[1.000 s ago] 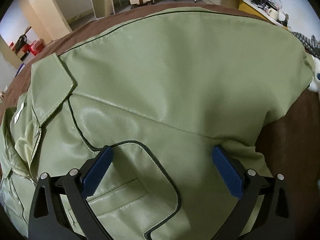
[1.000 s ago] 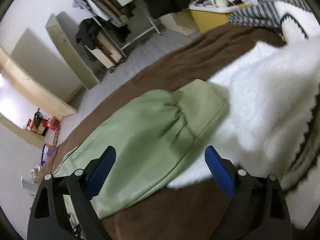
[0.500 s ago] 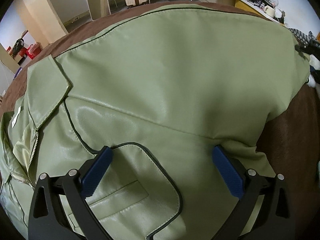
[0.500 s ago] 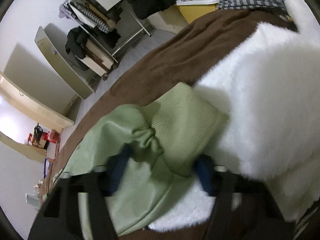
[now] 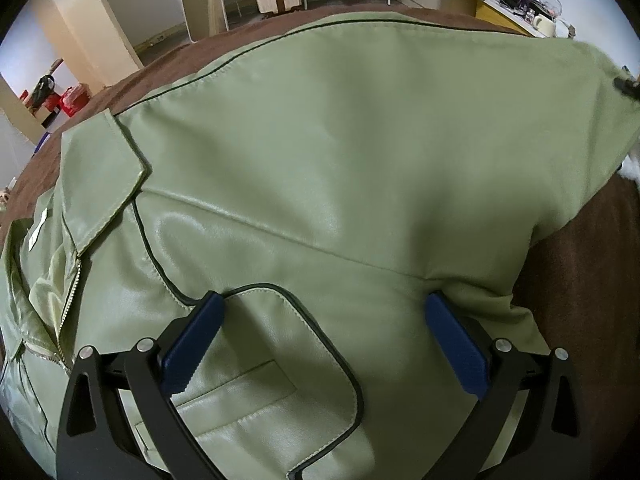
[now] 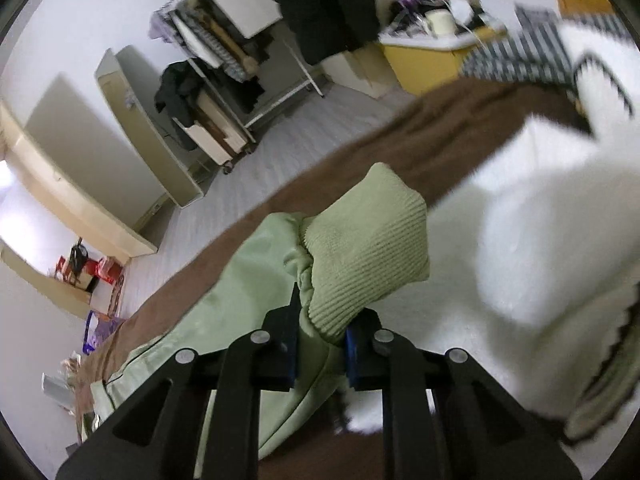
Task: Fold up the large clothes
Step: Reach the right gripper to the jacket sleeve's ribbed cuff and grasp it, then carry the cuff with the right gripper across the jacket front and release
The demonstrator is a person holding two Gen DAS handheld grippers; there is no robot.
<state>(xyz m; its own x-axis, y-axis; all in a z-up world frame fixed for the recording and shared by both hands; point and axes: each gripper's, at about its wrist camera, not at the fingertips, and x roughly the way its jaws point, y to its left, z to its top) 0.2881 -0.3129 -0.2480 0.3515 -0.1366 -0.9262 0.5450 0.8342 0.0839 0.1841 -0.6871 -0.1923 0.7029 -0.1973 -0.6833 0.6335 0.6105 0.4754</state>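
Observation:
A pale green leather-look jacket lies spread on a brown blanket, its collar and zip at the left. My left gripper stands open over the jacket's lower panel, its blue pads wide apart around a dark-piped pocket flap. In the right wrist view the jacket's sleeve ends in a ribbed knit cuff. My right gripper is closing, its pads pinched on the cuff's near edge, and the cuff is lifted off the white fur beneath.
A white furry garment lies on the blanket right of the sleeve, a striped cloth beyond it. Off the bed stand a clothes rack, a yellow cabinet with a mug, and a pale floor.
My right gripper went from wide open above the sleeve to pinched on the cuff, and the cuff has risen and bunched. The left gripper stayed open in place.

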